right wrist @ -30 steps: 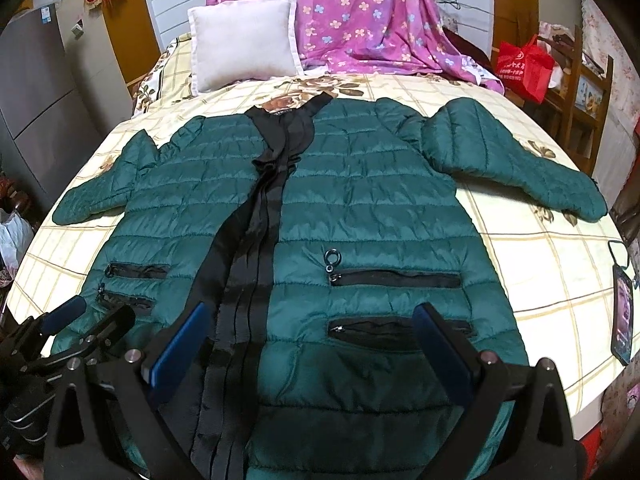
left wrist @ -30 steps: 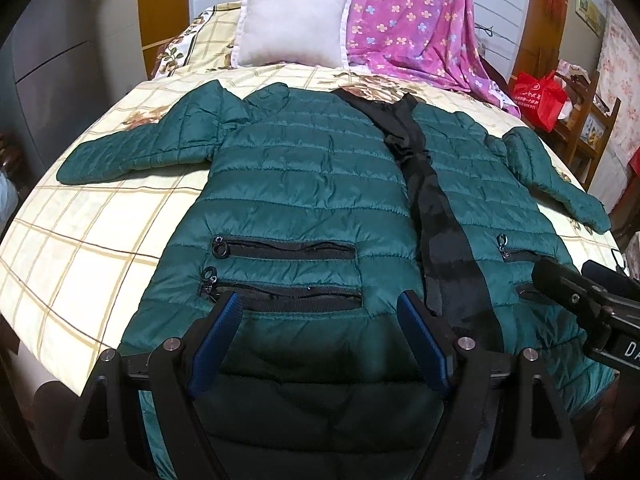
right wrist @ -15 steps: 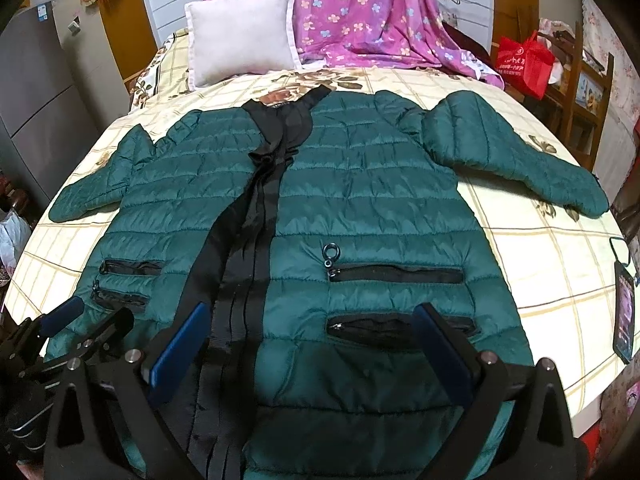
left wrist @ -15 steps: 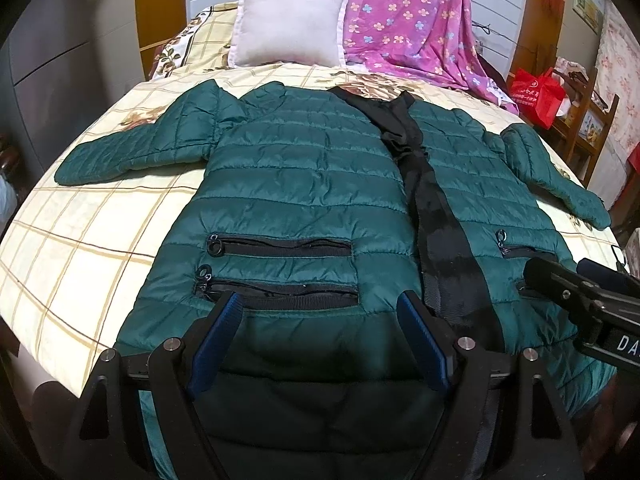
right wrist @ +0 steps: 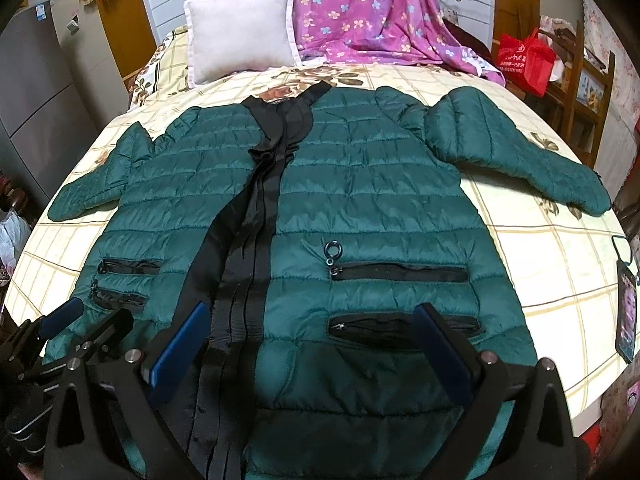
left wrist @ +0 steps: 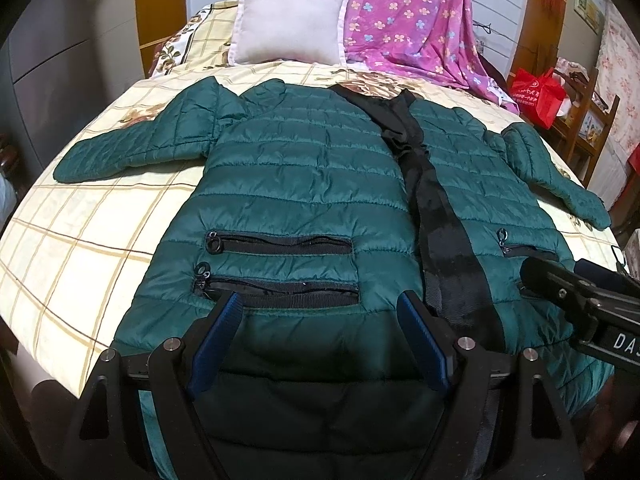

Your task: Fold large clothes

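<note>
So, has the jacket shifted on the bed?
No. The jacket has its collar on the same flower print of the sheet, below the pillow.

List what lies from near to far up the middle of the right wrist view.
Right gripper → green jacket → checked bedspread → purple flowered blanket.

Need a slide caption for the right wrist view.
Open right gripper above the hem of a green jacket spread flat on the bed.
</note>
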Demonstrator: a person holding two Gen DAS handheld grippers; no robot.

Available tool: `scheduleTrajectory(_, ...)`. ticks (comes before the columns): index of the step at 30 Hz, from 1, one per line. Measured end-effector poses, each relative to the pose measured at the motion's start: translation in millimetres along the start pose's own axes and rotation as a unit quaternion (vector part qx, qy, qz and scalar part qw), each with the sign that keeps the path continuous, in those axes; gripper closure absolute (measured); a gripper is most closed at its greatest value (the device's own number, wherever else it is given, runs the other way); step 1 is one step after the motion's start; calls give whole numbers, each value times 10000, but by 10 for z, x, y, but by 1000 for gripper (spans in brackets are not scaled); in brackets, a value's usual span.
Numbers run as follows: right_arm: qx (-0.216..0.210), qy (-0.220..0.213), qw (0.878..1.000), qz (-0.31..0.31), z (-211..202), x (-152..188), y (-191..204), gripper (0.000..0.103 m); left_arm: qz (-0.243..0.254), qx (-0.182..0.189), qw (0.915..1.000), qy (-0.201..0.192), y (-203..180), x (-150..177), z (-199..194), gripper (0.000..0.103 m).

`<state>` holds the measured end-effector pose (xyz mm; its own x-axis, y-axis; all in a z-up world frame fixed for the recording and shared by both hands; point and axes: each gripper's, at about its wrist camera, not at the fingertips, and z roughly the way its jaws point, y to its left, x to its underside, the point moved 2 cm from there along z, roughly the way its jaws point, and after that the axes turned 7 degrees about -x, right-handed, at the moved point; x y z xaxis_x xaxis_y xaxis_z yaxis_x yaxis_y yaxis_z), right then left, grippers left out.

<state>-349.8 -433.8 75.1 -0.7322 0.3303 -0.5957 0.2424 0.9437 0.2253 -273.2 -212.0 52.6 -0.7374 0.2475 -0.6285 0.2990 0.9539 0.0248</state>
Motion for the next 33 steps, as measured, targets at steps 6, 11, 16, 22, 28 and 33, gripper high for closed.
scheduleTrajectory(6,-2,18,10000,5,11,2,2,1,-30,16,10000,5,7,3,12,50)
scheduleTrajectory(11,-4,34,10000,18,7,-1,6,1,-63,23,10000,1,20,1,14,50)
scheduleTrajectory(16,21,33,10000,-12,11,0,10,1,-76,32,10000,-4,35,-8,5,50)
scheduleTrajectory(22,13,45,10000,-16,19,-4,21,1,-35,4,10000,-74,61,-56,-22,50)
scheduleTrajectory(28,-93,40,9999,47,-6,-77,55,1,42,-62,9998,-180,77,-146,-35,50)
scheduleTrajectory(33,-179,3,9997,135,-15,-168,47,1,96,-42,9997,-198,79,-205,-21,50)
